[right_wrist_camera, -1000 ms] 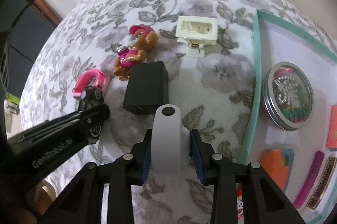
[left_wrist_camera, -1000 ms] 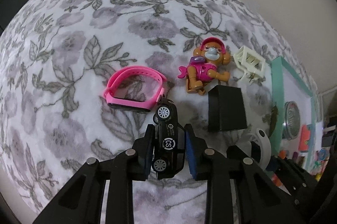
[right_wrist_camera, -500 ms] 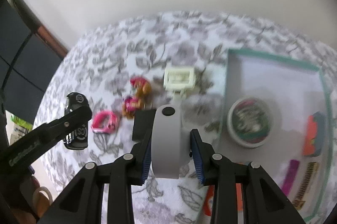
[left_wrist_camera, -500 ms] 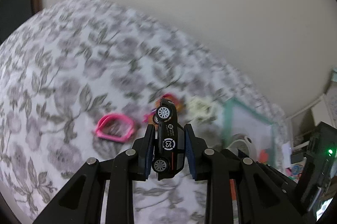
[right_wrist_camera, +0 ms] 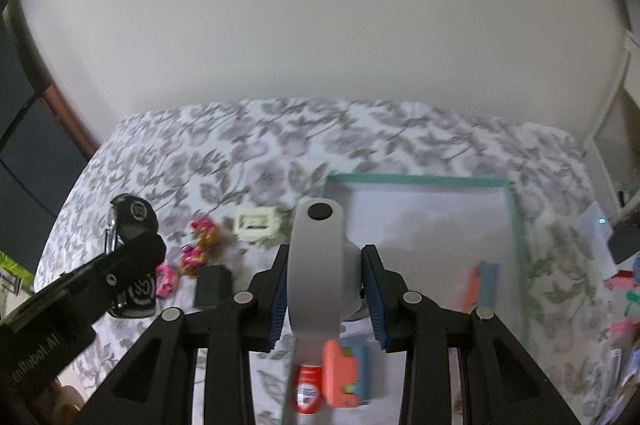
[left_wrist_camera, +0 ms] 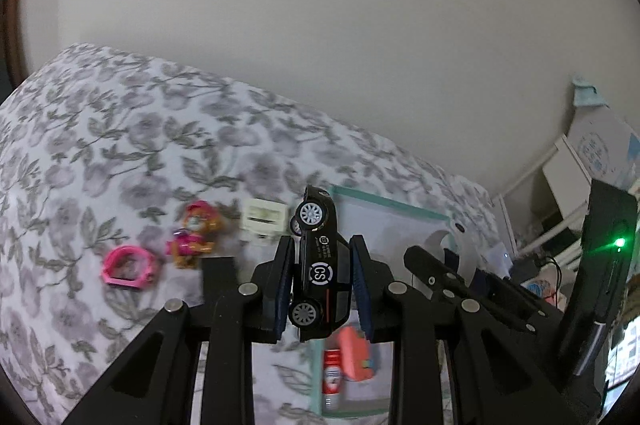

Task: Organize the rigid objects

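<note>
**Q:** What does each tool carry at this moment?

**A:** The left tool is pinching a black toy car by its sides, nose up, wheels facing the camera. The right tool is pinching a pale grey curved piece with a dark button at its far end. Both loads hang above the floral bed cover, near the teal-edged tray on the right.

**Q:** What remains unsorted?

**A:** A pink band, a dog figure, a cream frame and a black block lie to the left on the cover, well apart from the tray.

**Q:** What could go wrong from here?

**A:** The car is held across only part of its length, its nose well past the pads; a quick swing could probably pivot it or let it slip out. The two tools sit close together, so converging on the tray risks a knock between them. The near end of the tray already holds an orange piece and a red-capped tube; a release there could land on them. The cover is soft, so the car may roll off if dropped short.
</note>
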### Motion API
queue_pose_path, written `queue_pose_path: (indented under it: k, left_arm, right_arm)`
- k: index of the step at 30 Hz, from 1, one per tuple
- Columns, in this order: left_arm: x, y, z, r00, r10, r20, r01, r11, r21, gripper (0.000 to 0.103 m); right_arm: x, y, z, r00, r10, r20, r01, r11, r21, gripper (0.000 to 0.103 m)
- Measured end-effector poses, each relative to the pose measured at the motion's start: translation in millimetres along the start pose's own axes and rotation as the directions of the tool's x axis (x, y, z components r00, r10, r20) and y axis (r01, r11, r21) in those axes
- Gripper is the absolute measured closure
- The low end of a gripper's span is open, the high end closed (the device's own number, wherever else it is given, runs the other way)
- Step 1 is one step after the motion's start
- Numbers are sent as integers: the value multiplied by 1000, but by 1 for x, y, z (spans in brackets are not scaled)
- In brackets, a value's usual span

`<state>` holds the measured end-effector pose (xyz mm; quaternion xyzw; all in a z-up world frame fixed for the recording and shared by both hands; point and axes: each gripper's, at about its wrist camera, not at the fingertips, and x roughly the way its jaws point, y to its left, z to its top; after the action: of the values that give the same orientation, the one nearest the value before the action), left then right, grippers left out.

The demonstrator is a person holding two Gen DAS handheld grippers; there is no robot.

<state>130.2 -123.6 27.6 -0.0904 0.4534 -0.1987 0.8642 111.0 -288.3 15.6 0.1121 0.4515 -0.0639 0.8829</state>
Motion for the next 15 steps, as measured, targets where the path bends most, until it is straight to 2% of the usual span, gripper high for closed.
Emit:
queue_pose_path:
  k: [11, 15]
  left_arm:
    - [36, -65, -11, 995, -60, -78, 64, 996, 53, 74]
    - [50, -79, -19, 991, -75, -108, 81, 995, 50, 74]
  right_arm:
    - [-33, -52, -1, 990, -116, 79, 110, 992, 69, 66]
    - [-39, -69, -2, 985, -150, 81, 142, 985, 96, 66]
